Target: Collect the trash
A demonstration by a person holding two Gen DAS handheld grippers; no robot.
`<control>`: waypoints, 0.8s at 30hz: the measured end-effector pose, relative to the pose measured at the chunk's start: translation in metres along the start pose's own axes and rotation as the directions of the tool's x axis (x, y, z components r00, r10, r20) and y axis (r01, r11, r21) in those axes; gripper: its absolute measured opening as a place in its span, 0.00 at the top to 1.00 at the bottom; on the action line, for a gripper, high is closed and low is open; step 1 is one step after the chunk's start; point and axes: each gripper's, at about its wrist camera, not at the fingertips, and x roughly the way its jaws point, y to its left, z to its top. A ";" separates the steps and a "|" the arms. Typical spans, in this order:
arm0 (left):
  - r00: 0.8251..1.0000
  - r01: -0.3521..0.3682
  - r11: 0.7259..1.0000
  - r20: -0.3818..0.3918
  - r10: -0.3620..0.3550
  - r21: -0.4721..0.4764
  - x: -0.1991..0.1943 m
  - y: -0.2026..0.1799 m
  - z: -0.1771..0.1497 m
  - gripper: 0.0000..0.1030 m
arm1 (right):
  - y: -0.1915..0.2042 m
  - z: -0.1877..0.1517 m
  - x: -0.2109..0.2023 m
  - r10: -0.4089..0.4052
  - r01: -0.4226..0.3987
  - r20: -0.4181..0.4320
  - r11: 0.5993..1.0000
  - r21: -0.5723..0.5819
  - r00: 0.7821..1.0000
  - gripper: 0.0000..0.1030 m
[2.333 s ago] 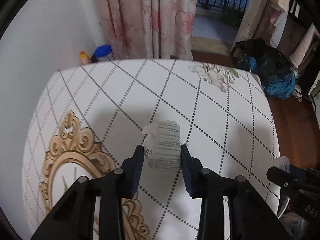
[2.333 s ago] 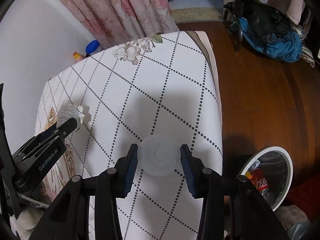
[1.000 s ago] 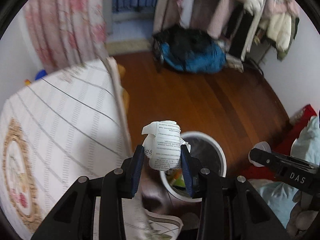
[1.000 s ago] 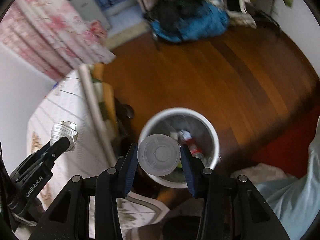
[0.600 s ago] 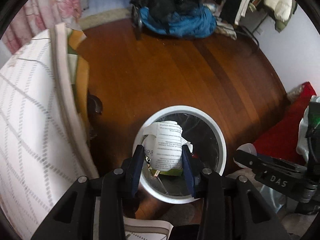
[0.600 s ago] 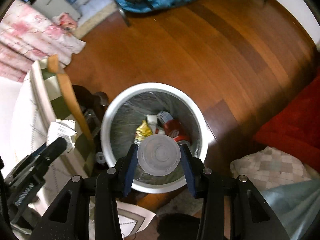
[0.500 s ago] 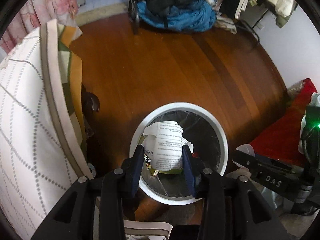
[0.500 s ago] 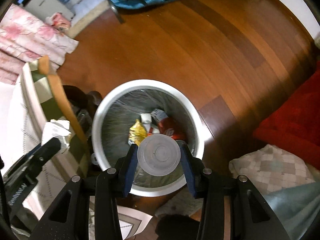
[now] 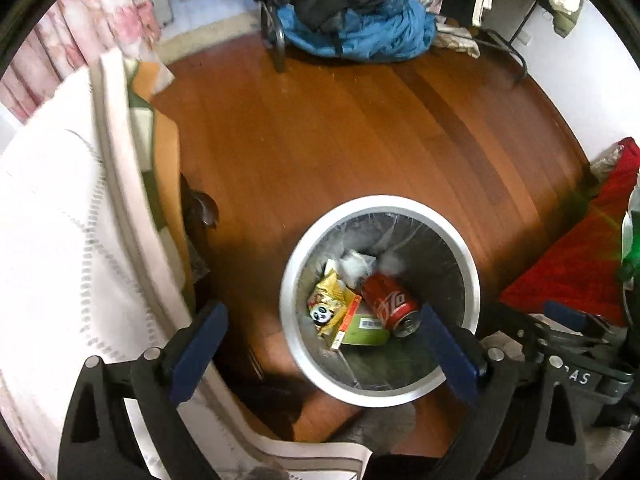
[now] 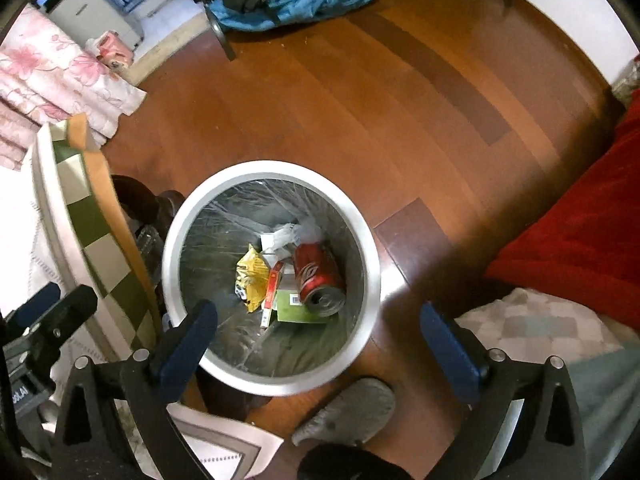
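left wrist view: you are holding the left gripper (image 9: pixel 322 338) spread wide, gripping nothing, over the round white-rimmed trash bin (image 9: pixel 464 258); crumpled white paper (image 9: pixel 354 266) is lying inside beside a red soda can (image 9: pixel 390 300).
right wrist view: your right gripper (image 10: pixel 320 334) is gaping wide and empty above the same bin (image 10: pixel 370 256); a clear plastic cup (image 10: pixel 308 232) is resting inside, near a yellow snack wrapper (image 10: pixel 252 276).

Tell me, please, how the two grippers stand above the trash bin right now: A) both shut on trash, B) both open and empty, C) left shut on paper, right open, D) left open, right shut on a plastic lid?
B: the left gripper and the right gripper both have their jaws spread wide with nothing between them, over the trash bin that holds a red can.
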 end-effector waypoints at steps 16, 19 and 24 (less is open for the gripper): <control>0.977 0.014 1.000 0.214 -0.017 0.017 -0.212 0.013 -0.066 0.04 | 0.032 -0.104 -0.238 0.133 -0.113 0.215 0.988 -0.101 0.967 0.00; 0.965 0.031 0.999 0.261 -0.040 0.038 -0.250 0.011 -0.082 0.04 | 0.037 -0.127 -0.287 0.168 -0.138 0.267 0.982 -0.131 0.949 0.00; 0.942 0.057 0.996 0.327 -0.077 0.071 -0.307 0.009 -0.103 0.04 | 0.041 -0.158 -0.343 0.206 -0.159 0.325 0.973 -0.165 0.923 0.00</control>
